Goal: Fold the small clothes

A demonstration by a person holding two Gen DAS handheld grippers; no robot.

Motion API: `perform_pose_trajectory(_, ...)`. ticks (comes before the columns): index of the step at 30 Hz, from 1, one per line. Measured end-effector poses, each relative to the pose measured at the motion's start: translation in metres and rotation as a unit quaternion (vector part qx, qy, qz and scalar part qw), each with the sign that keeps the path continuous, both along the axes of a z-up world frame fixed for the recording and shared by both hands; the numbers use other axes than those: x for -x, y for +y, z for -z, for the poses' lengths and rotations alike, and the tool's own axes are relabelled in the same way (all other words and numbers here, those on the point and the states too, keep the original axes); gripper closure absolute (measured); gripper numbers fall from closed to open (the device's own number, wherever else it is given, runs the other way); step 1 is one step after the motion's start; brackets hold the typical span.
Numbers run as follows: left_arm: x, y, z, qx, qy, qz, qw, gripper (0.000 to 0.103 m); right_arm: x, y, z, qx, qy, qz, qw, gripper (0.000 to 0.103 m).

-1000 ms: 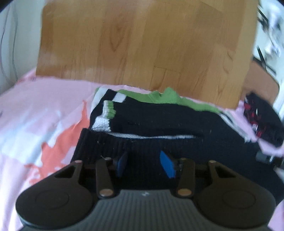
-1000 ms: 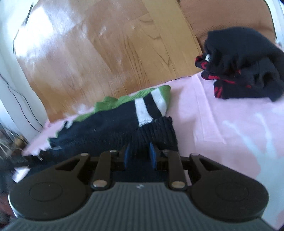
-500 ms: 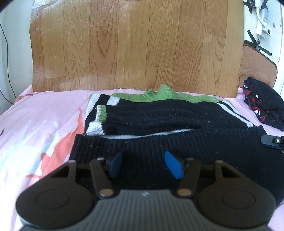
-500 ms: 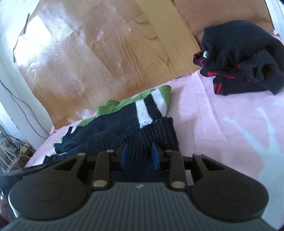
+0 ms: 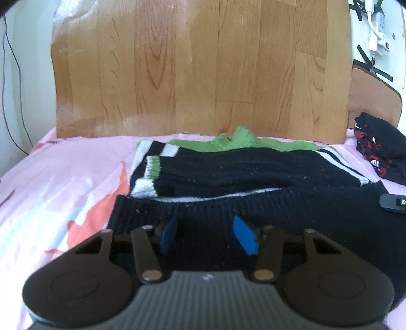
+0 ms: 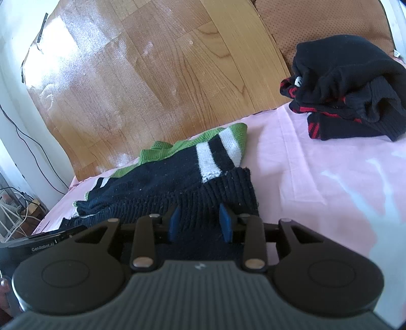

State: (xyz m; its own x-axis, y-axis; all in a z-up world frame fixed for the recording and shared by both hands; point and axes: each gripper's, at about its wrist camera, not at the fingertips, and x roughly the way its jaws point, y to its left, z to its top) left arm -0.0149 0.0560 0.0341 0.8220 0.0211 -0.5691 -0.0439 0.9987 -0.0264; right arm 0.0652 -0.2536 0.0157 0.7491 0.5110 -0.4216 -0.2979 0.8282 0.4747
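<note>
A small black knit sweater (image 5: 228, 177) with green and white stripes lies on the pink bedsheet (image 5: 63, 182), sleeves folded across its body, ribbed hem nearest me. It also shows in the right wrist view (image 6: 162, 182). My left gripper (image 5: 206, 234) is open over the left part of the hem, blue pads apart with the dark rib between them. My right gripper (image 6: 200, 222) is open at the hem's right corner, with the ribbed fabric lying between its blue pads.
A wooden headboard (image 5: 203, 71) stands behind the bed. A crumpled black and red garment (image 6: 345, 88) lies at the far right, also in the left wrist view (image 5: 380, 149). Cables (image 6: 15, 208) hang off the left bedside. A brown cushion (image 6: 317, 22) leans behind the pile.
My right gripper's pads have spread apart on the hem. My left gripper stayed open and its view steadied and levelled over the hem. The sweater lies as before.
</note>
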Motion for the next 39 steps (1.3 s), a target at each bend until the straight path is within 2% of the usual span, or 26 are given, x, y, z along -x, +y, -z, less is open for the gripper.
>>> perform_pose_trajectory(5,0.016,-0.006,-0.005,-0.033,-0.045,-0.019,0.9982,0.051,0.000,0.000,0.000,0.000,0.000,0.000,1.000,0.066)
perform_pose_trajectory(8,0.028,-0.005,-0.009,-0.035,-0.072,-0.038,0.9961,0.047,0.000,0.000,0.000,0.000,0.000,0.000,1.000,0.066)
perform_pose_trajectory(11,0.042,-0.006,-0.013,-0.049,-0.107,-0.068,0.9907,0.039,0.000,0.000,0.000,0.000,-0.001,-0.001,1.000,0.066)
perform_pose_trajectory(12,0.049,-0.008,-0.014,-0.055,-0.129,-0.076,0.9871,0.026,0.000,0.000,0.000,0.000,-0.001,-0.001,1.000,0.066)
perform_pose_trajectory(13,0.057,-0.011,-0.016,-0.064,-0.154,-0.084,0.9824,0.008,0.000,0.000,0.000,0.000,-0.001,-0.001,1.000,0.066)
perform_pose_trajectory(15,0.073,-0.018,-0.018,-0.084,-0.203,-0.088,0.9716,0.000,0.000,0.000,0.001,0.000,-0.001,0.000,1.000,0.066)
perform_pose_trajectory(18,0.091,-0.031,-0.019,-0.121,-0.261,-0.097,0.9527,0.000,0.000,0.000,0.001,0.001,-0.001,0.000,1.000,0.066)
perform_pose_trajectory(20,0.089,-0.030,-0.021,-0.123,-0.261,-0.098,0.9523,0.000,0.000,0.000,0.001,0.001,-0.001,-0.001,1.000,0.066)
perform_pose_trajectory(24,0.082,-0.021,-0.023,-0.098,-0.238,-0.103,0.9608,0.000,0.000,-0.001,0.001,0.002,-0.002,-0.001,1.000,0.066)
perform_pose_trajectory(28,0.080,-0.022,-0.023,-0.102,-0.236,-0.102,0.9611,0.000,0.000,-0.001,0.001,0.002,-0.002,-0.002,1.000,0.066)
perform_pose_trajectory(33,0.071,-0.018,-0.020,-0.093,-0.205,-0.103,0.9689,0.000,0.000,-0.001,0.001,0.002,-0.002,-0.002,1.000,0.066)
perform_pose_trajectory(39,0.067,-0.017,-0.018,-0.086,-0.180,-0.107,0.9741,0.000,0.000,0.000,0.001,0.003,-0.003,-0.003,1.000,0.066)
